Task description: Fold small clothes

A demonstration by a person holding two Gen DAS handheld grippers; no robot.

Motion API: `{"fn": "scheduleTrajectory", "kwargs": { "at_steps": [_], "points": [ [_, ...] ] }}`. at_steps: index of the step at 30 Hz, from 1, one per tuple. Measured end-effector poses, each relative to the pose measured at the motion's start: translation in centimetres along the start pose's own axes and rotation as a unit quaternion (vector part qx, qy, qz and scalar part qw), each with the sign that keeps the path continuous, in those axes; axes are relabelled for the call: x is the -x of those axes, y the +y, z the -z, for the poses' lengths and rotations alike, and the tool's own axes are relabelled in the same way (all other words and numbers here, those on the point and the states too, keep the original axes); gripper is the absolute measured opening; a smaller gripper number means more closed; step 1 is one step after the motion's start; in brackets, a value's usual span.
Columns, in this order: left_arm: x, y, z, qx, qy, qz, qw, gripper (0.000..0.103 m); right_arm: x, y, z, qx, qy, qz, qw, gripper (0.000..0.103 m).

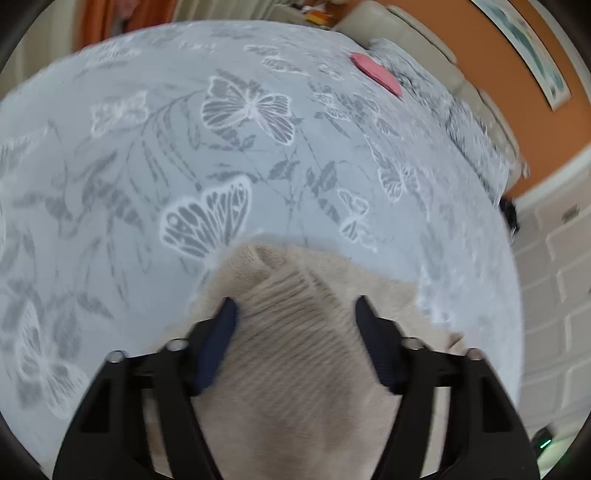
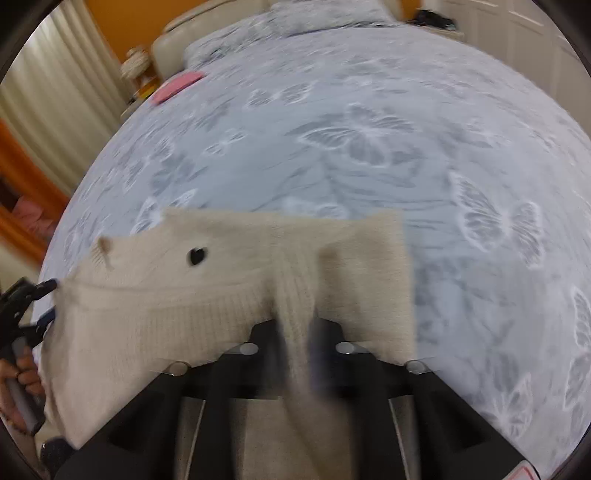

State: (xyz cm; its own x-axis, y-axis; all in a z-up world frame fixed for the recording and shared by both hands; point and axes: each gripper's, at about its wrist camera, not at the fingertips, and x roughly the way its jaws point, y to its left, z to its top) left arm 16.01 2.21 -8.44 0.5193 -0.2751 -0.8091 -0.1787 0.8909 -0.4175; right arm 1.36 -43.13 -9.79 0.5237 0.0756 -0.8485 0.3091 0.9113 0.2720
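Observation:
A small cream knit sweater with a black heart button hangs stretched above the bed. My right gripper is shut on its ribbed edge, with knit bunched between the fingers. In the left wrist view my left gripper has its fingers wide apart, with the ribbed cream knit bulging between them; the blue pads stand at either side of the cloth. The left gripper also shows at the left edge of the right wrist view, at the sweater's other end.
The bed has a grey bedspread with white butterfly prints. A pink folded item lies near the far pillow, also in the right wrist view. A cream headboard, orange walls and white doors surround the bed.

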Motion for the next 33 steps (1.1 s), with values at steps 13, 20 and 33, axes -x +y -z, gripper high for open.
{"fn": "scheduleTrajectory", "kwargs": {
  "at_steps": [13,20,33],
  "points": [
    [0.7,0.8,-3.1,0.059,-0.011,0.041,0.9974,0.014,0.7,-1.5,-2.8,-0.058,-0.041,0.066,0.995,0.016],
    [-0.9,-5.5,-1.8,-0.019,0.048,0.119,0.9915,0.071,-0.7,7.9,-6.6,0.036,-0.032,-0.049,0.998,0.025],
    [-8.9,-8.9,-1.3,-0.119,0.049,0.022,0.9915,0.050,-10.5,12.5,-6.2,0.149,0.011,0.017,0.989,0.012]
  ]
}}
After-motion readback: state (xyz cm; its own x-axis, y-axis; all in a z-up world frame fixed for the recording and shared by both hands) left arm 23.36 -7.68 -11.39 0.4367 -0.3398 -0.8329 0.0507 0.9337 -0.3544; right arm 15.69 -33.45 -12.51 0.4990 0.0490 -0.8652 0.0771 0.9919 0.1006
